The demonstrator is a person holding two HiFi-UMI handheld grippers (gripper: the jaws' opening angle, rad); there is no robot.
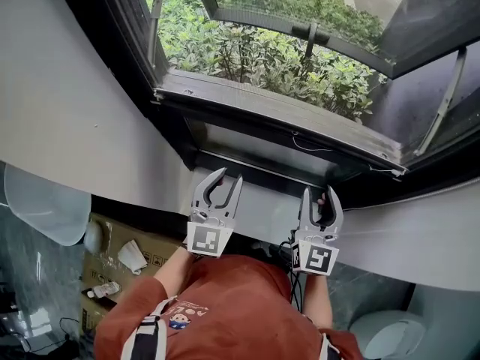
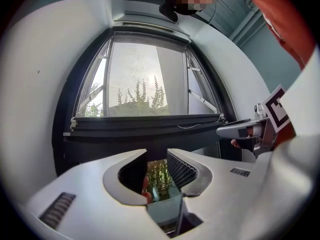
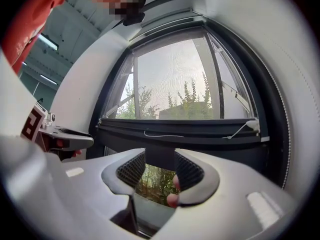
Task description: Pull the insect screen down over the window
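- Broadly, the window [image 1: 124, 58] takes up the head view from 10 to 2 o'clock. Its dark frame is set in a pale wall [image 1: 52, 111], and green plants [image 1: 225, 43] show outside at 12 o'clock.
- The insect screen [image 3: 175, 79] hangs part-way down. Grey mesh covers the upper opening in both gripper views and ends at its dark bottom rail [image 3: 210, 126], which runs level across the middle. Under the rail the plants show unveiled.
- The person's rust-red shirt [image 1: 232, 298] sits at 6 o'clock in the head view, with a cardboard box [image 1: 112, 231] at 8 o'clock.
- The left hand-held gripper [image 1: 231, 175] sits just left of 6 o'clock from the head view's centre and points at the window. Its jaws stand well apart and clamp nothing. A dark edge [image 2: 156, 154] under the rail shows in the gap at the tips, and I cannot tell whether the tips touch it.
- The right hand-held gripper [image 1: 319, 192], beside it at 3 o'clock, is likewise wide open and empty, with the same dark edge across its gap.
- A thin white cord [image 3: 163, 136] lies along the rail.
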